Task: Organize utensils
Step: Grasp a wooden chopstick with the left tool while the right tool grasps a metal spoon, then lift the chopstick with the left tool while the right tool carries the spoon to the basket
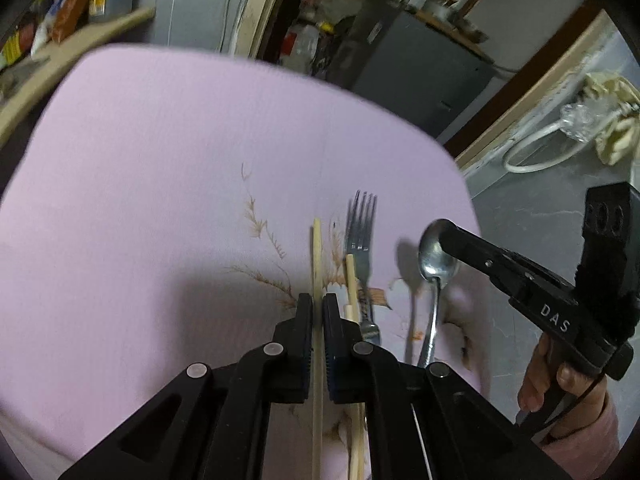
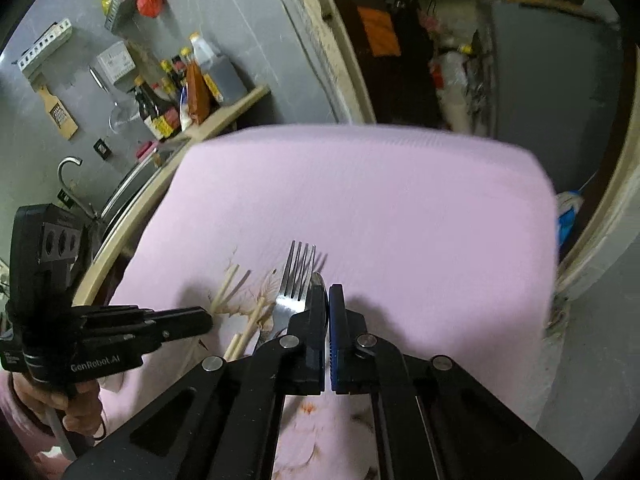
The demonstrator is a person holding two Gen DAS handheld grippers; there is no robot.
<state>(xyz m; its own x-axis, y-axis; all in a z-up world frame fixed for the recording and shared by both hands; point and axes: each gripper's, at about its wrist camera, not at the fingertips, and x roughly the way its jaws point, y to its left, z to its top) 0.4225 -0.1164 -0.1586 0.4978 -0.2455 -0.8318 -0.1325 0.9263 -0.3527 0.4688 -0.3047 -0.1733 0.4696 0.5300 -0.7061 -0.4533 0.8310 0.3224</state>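
1. Two tools, both squeezed tight on something.
2. In the left gripper [image 1: 318, 300]: one chopstick [image 1: 317, 248], pinched partway along, pointing straight away toward the far edge of the pink cloth [image 1: 160, 160].
3. In the right gripper [image 2: 328, 292]: the spoon [image 1: 436, 256], pinched at its round bowl (looks a bit off the cloth, going by the shadow beside it), with the handle pointing back toward the near edge.
4. Between the two held things: a second chopstick [image 1: 351, 280] and the fork [image 1: 362, 232], both flat on the cloth close to the near edge, lined up the same way as the held chopstick, fork tines toward the far edge.
5. Second chopstick just to the right of the left gripper and right beside the fork; touching it or not, hard to tell. Much nearer the left gripper than the right one.
6. Likely next: putting each held thing down in a neat row. In the way: the fork, lying right between both tools, so not much room to slide sideways without bumping it.
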